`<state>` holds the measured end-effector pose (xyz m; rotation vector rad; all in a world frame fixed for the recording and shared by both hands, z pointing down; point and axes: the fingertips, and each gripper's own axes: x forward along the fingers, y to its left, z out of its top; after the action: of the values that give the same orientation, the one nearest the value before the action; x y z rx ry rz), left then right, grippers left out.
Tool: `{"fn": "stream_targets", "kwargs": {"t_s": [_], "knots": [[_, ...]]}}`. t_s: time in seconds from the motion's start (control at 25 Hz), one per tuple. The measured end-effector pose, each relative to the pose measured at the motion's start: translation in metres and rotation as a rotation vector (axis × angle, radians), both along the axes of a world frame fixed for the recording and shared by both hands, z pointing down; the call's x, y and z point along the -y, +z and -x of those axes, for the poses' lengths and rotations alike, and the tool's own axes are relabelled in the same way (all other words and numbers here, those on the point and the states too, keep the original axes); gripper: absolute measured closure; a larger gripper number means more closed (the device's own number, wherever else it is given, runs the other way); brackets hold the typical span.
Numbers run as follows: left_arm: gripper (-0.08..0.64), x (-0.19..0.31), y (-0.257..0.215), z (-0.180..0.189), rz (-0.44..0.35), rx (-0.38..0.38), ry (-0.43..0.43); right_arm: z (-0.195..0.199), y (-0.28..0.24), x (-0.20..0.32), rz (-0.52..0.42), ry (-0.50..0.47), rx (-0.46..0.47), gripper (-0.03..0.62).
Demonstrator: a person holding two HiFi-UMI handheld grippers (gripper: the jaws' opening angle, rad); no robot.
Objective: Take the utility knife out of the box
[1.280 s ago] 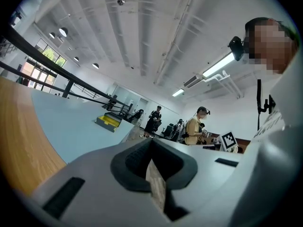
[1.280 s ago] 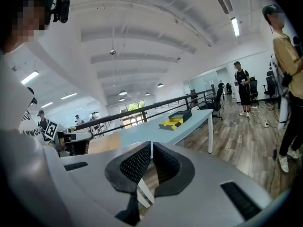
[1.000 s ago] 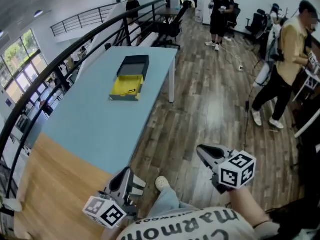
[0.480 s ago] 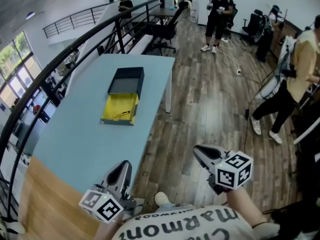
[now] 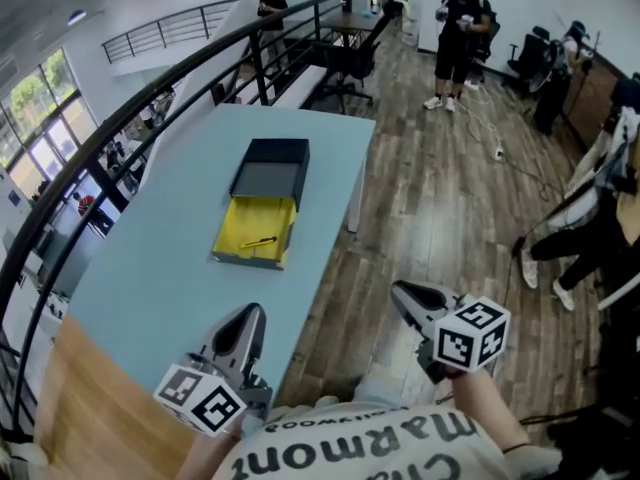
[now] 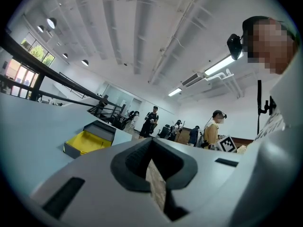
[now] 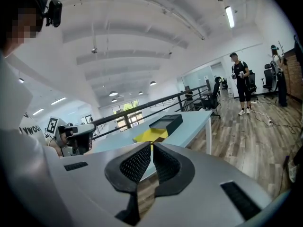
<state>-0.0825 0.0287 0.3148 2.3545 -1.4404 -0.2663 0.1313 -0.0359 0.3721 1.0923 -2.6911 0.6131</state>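
Note:
An open box [image 5: 258, 230] with a yellow lining lies on the light blue table [image 5: 160, 258], and its dark lid part [image 5: 270, 173] sits just behind it. A slim yellow utility knife [image 5: 258, 241] rests inside the yellow part. My left gripper [image 5: 256, 314] hovers at the table's near corner, well short of the box, jaws together and empty. My right gripper [image 5: 400, 290] is over the floor to the right of the table, also shut and empty. The box [image 6: 90, 138] shows far ahead in the left gripper view, and the box [image 7: 158, 129] in the right gripper view.
A black railing [image 5: 130, 138] runs along the table's left side. The table's near end is wooden [image 5: 100, 408]. Wood floor [image 5: 430, 208] lies to the right. People stand at the back [image 5: 460, 28] and right [image 5: 590, 238], with office chairs [image 5: 350, 63] behind the table.
Both grippers have travelled forward towards the table, still shut. The left one now sits over the table's near corner. The box appears nearer in the head view.

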Motion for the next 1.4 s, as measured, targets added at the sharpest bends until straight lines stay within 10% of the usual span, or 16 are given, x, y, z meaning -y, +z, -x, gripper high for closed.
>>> {"fn": "stream_targets", "kwargs": {"t_s": [0.48, 1.4], "knots": [[0.558, 0.049, 0.003, 0.025, 0.033, -0.015, -0.105, 0.039, 0.0, 0.069, 0.042, -0.127, 0.008, 0.549], [0.558, 0.126, 0.018, 0.078, 0.03, -0.109, -0.654, 0.154, 0.004, 0.236, 0.049, -0.675, -0.042, 0.549]]}}
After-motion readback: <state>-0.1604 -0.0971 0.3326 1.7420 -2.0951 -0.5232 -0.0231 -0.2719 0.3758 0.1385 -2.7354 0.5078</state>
